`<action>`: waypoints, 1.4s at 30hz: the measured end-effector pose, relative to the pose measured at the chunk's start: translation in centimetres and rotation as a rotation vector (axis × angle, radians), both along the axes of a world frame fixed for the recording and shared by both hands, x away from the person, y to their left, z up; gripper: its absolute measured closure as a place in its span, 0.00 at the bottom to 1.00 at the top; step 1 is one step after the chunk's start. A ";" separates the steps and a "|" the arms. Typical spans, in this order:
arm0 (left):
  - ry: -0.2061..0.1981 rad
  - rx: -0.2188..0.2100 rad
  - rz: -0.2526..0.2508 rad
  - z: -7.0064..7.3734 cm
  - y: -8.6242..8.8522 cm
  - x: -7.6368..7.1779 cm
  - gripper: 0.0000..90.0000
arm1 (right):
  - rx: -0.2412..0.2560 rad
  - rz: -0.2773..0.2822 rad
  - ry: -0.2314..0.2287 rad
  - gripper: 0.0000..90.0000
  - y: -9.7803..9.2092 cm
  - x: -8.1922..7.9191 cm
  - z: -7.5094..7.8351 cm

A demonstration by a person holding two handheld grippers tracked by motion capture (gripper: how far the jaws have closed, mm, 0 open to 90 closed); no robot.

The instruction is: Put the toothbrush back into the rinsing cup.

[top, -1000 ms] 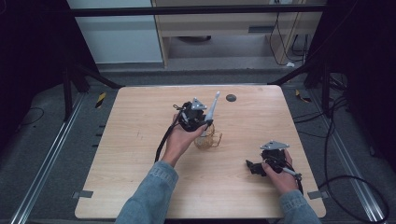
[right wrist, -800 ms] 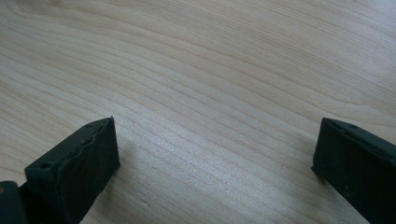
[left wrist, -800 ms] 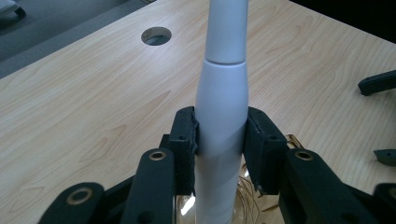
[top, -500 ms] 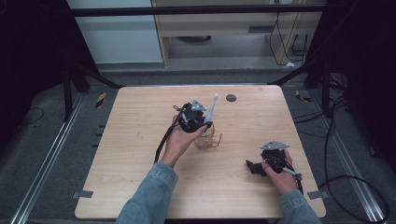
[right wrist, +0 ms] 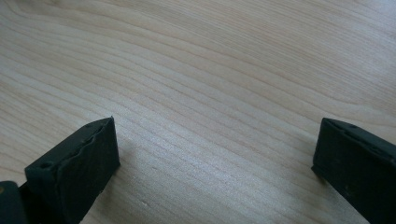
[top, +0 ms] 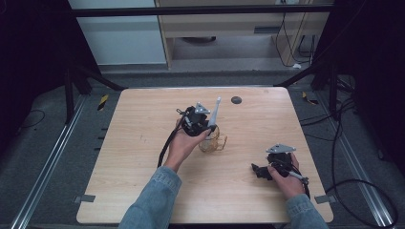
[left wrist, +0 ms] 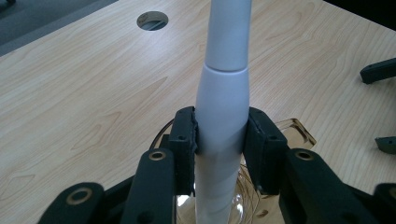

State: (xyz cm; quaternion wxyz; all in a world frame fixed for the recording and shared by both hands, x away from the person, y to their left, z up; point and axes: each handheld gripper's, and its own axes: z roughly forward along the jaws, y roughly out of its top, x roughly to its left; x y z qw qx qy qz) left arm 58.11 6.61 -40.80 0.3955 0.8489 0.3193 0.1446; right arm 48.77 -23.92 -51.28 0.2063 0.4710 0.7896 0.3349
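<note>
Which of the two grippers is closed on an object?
The left gripper: its fingers clamp the white handle standing in the glass cup. The right gripper is open over bare table.

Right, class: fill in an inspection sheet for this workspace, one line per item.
Surface: light wooden table, round hole near far edge.
Job's things: white handle, upright, lower end inside amber glass cup.
Clutter: nothing seen.
Grippers: left gripper shut on the handle; right gripper open, low over bare wood.
Cables: black cable trails from left gripper.
Surroundings: dark floor, metal rails, cabinet behind.
</note>
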 end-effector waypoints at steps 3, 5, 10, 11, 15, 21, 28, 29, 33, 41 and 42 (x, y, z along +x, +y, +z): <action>0.002 0.000 0.006 0.0 0.0 0.1 0.73 | 0.000 0.000 0.000 0.00 0.0 0.0 0.0; 0.008 -0.005 0.007 0.0 -0.1 0.1 0.73 | 0.000 0.000 0.000 0.00 0.0 0.0 0.0; 0.011 -0.013 0.005 -0.1 -0.2 0.3 0.73 | 0.000 0.000 0.000 0.00 0.0 0.0 0.0; 0.010 -0.011 0.004 -0.1 -0.2 0.3 0.73 | 0.000 0.000 0.000 0.00 0.0 0.0 0.0; 0.011 -0.012 0.002 -0.1 -0.3 0.3 0.73 | 0.000 0.000 0.000 0.00 0.0 0.0 0.0; 0.015 -0.013 0.004 -0.1 -0.3 0.5 0.73 | -0.001 0.001 -0.001 0.00 0.0 0.0 0.0; 0.016 -0.017 0.004 -0.1 -0.2 0.5 0.72 | 0.001 0.000 0.000 0.00 0.0 0.0 0.0; 0.016 -0.016 0.005 -0.1 -0.2 0.5 0.72 | 0.001 0.000 0.000 0.00 0.0 0.0 0.0; 0.016 -0.012 0.006 -0.1 -0.1 0.5 0.72 | 0.001 -0.001 0.001 0.00 0.0 0.0 0.0; 0.008 -0.019 0.001 0.1 -0.2 0.2 0.72 | 0.001 -0.001 0.001 0.00 0.0 0.0 0.0; 0.006 -0.016 0.001 0.2 -0.2 0.2 0.72 | 0.001 -0.001 0.001 0.00 0.0 0.0 0.0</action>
